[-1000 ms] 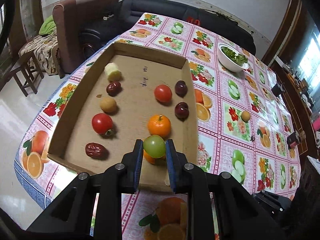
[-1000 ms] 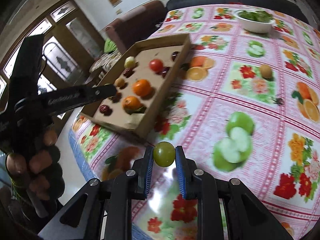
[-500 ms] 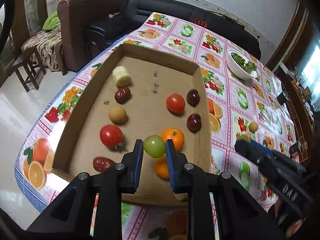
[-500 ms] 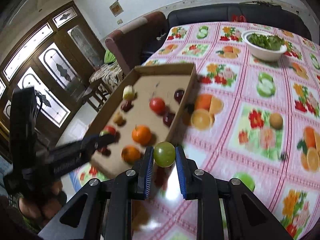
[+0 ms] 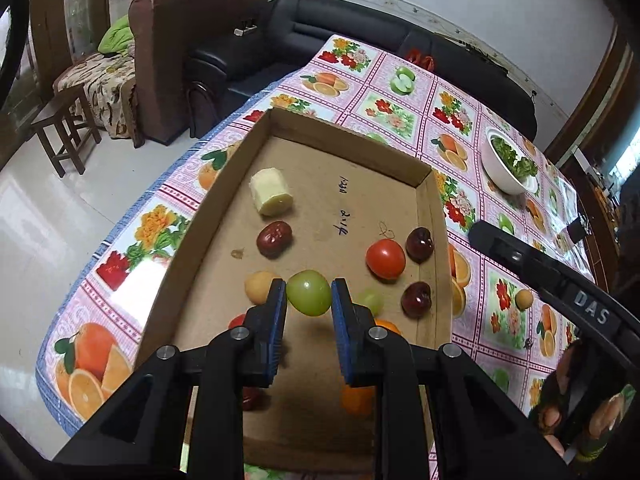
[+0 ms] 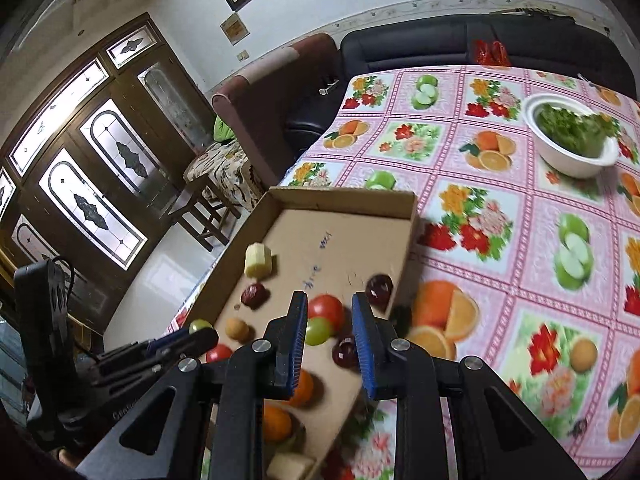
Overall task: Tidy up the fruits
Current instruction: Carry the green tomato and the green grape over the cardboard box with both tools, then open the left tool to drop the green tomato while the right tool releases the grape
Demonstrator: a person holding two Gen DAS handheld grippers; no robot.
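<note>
My left gripper (image 5: 309, 298) is shut on a green fruit (image 5: 309, 298) and holds it above the cardboard box (image 5: 344, 142). My right gripper (image 6: 330, 326) is open over the box (image 6: 344, 194); a second green fruit (image 6: 317, 330) lies loose below it, next to the red tomato (image 6: 326, 307), and shows in the left wrist view (image 5: 370, 300) too. In the box lie a tomato (image 5: 385, 259), dark red fruits (image 5: 274, 239), a tan fruit (image 5: 256, 287), oranges (image 6: 276, 424) and a pale yellow chunk (image 5: 271, 192).
A white bowl of greens (image 6: 570, 142) stands on the fruit-print tablecloth at the far right. A small tan fruit (image 6: 583, 354) lies on the cloth right of the box. A sofa and armchair stand beyond the table's far edge.
My right gripper has moved over the box, opened and let go of its green fruit, which now lies in the box. My left gripper has moved farther in over the box with its fruit.
</note>
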